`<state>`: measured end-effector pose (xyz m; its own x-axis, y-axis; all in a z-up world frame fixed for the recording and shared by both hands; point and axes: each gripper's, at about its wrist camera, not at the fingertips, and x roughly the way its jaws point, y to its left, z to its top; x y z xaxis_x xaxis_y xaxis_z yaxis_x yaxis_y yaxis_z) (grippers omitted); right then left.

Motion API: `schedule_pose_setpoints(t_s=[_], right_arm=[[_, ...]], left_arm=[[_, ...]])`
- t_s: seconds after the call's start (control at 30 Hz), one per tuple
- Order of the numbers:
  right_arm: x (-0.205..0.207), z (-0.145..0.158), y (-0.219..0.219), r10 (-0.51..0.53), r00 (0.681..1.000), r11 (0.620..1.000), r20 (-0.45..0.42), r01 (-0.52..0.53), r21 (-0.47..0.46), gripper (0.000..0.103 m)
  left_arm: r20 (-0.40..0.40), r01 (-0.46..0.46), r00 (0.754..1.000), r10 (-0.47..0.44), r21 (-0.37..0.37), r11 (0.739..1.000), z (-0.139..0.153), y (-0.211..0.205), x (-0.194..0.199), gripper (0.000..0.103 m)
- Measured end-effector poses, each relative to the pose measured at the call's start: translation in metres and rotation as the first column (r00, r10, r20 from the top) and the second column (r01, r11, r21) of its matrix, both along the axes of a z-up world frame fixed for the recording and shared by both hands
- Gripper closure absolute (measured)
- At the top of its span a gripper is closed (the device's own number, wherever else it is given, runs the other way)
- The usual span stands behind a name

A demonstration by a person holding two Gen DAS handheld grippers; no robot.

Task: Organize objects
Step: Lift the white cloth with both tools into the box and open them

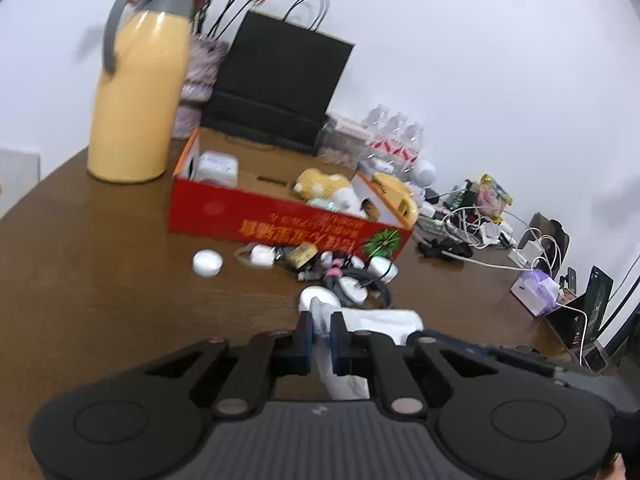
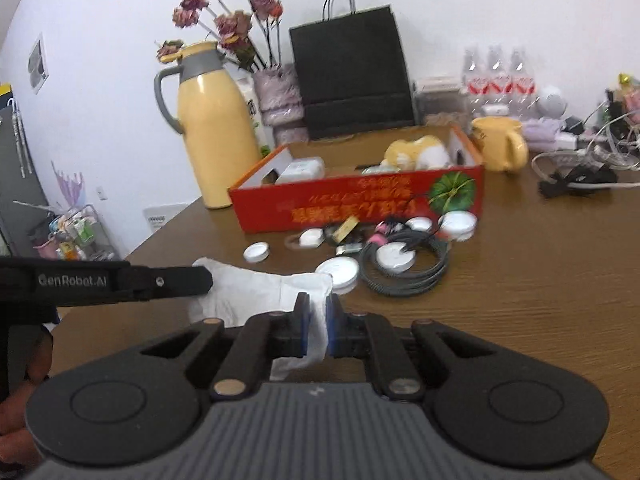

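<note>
White cloth (image 2: 256,292) stretched between left claw (image 1: 321,334) and right claw (image 2: 317,322), each pinching an end.

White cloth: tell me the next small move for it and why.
Probably bring the two held ends together to fold it. The left hand-held gripper and right hand-held gripper are each shut on the white cloth, which hangs stretched between them above the table. The red box already holds items, and a folded cloth should fit in more neatly.
</note>
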<state>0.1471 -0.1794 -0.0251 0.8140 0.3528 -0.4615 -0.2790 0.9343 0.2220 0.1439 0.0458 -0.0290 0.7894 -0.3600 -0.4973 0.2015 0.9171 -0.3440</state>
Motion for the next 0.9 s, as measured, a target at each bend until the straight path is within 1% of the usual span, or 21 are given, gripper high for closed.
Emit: schedule_pose_setpoints(t_s=[0.1,0.17,0.23,0.27,0.4,0.47,0.53,0.6,0.67,0.7,0.8,0.9], right_arm=[[0.005,0.011,-0.005,-0.012,0.999,1.000,0.046,0.012,-0.002,0.094],[0.015,0.021,-0.009,-0.012,0.996,1.000,0.084,0.013,-0.012,0.094],[0.029,0.032,-0.014,-0.022,0.995,1.000,0.101,0.021,0.005,0.094],[0.034,0.038,-0.016,-0.022,0.993,1.000,0.112,0.020,0.012,0.094],[0.044,0.057,-0.014,-0.030,0.985,0.999,0.171,0.033,-0.019,0.094],[0.053,0.064,-0.013,-0.031,0.982,0.999,0.188,0.036,-0.021,0.094],[0.069,0.069,-0.013,-0.025,0.982,1.000,0.189,0.027,-0.010,0.094],[0.089,0.077,-0.013,-0.015,0.981,1.000,0.194,0.015,-0.001,0.095],[0.123,0.084,-0.010,-0.007,0.984,1.000,0.176,0.005,0.011,0.095],[0.144,0.087,-0.008,-0.006,0.987,1.000,0.163,0.003,0.020,0.096],[0.214,0.085,0.004,-0.005,0.996,1.000,0.084,0.003,0.013,0.096],[0.281,0.065,0.023,-0.014,1.000,0.999,-0.009,0.014,-0.031,0.096]], left_arm=[[0.043,0.008,0.999,-0.008,-0.008,1.000,0.012,-0.003,0.008,0.096],[0.080,0.004,0.997,-0.005,0.006,1.000,0.021,-0.005,0.021,0.096],[0.089,0.007,0.996,-0.008,0.005,1.000,0.031,-0.007,0.036,0.096],[0.109,0.008,0.994,-0.009,0.007,1.000,0.037,-0.009,0.040,0.096],[0.193,0.024,0.981,-0.029,0.029,0.999,0.057,-0.020,0.049,0.096],[0.201,0.024,0.979,-0.031,0.040,0.999,0.061,-0.023,0.059,0.096],[0.195,0.023,0.980,-0.030,0.043,0.999,0.064,-0.022,0.078,0.096],[0.186,0.017,0.982,-0.024,0.039,0.999,0.069,-0.020,0.106,0.096],[0.167,0.000,0.986,-0.008,0.046,0.999,0.074,-0.018,0.144,0.096],[0.152,-0.022,0.988,0.015,0.044,0.999,0.075,-0.017,0.165,0.096],[0.077,-0.060,0.996,0.054,0.072,0.996,0.069,-0.014,0.236,0.096],[-0.029,-0.082,0.996,0.086,0.119,0.989,0.048,-0.011,0.302,0.096]])
